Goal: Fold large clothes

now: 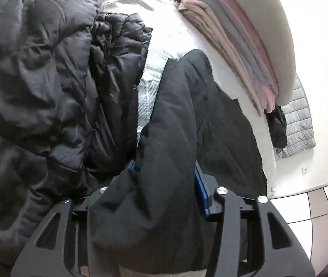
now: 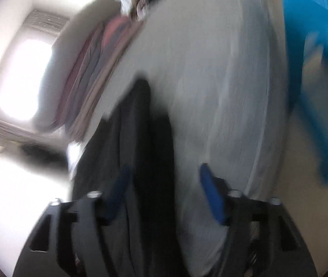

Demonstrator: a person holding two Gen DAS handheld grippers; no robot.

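Note:
A black coat sleeve [image 1: 177, 124] runs up the middle of the left wrist view, lying on a white bed [image 1: 164, 37]. My left gripper [image 1: 166, 175] has its blue pads on either side of a thick fold of this sleeve and grips it. In the blurred right wrist view the same black coat [image 2: 141, 152] lies between the blue fingers [image 2: 212, 196] of my right gripper [image 2: 164, 184], which stand wide apart over the bed [image 2: 221, 80]; the cloth touches only the left finger.
A heap of black puffer jackets [image 1: 48, 80] fills the left. A stack of folded clothes [image 1: 251, 46] in beige, grey and pink sits at the right, also seen in the right wrist view [image 2: 90, 73]. A grey quilted vest [image 1: 300, 120] lies beyond. A blue object [image 2: 318, 69] stands right.

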